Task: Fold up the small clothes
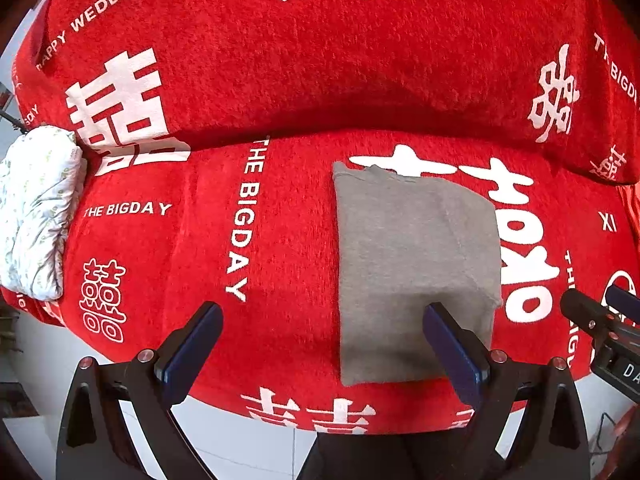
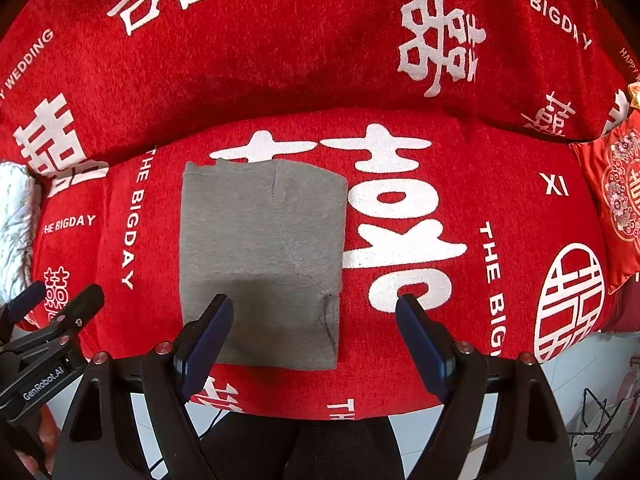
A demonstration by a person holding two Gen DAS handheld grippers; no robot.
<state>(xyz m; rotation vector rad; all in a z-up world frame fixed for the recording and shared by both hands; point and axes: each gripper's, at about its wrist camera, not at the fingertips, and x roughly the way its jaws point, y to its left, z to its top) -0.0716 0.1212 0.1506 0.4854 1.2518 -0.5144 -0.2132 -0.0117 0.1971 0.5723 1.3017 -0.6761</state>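
1. Red plush cover (image 1: 280, 80), printed with white wedding characters and "THE BIGDAY", drapes a sofa seat and backrest; pale floor shows below its front edge.
2. At nine o'clock in the left wrist view, a white floral-print bundle (image 1: 36, 212) sits against the seat's end, well apart from the work, likely set aside.
3. Left tool (image 1: 324, 342) hovers with its jaws spread wide and nothing between the pads; its right-hand finger overlaps the garment's near edge in the picture, though contact cannot be judged.
4. Grey folded garment (image 2: 260, 264) lies flat at the seat's middle as a neat rectangle, so the folding looks nearly or wholly done.
5. Right tool (image 2: 314, 338) hangs over the garment's five o'clock corner, jaws likewise spread and empty.
6. At three o'clock in the right wrist view, an embroidered red cushion (image 2: 616, 204) leans at the seat's end.
7. No containers appear.
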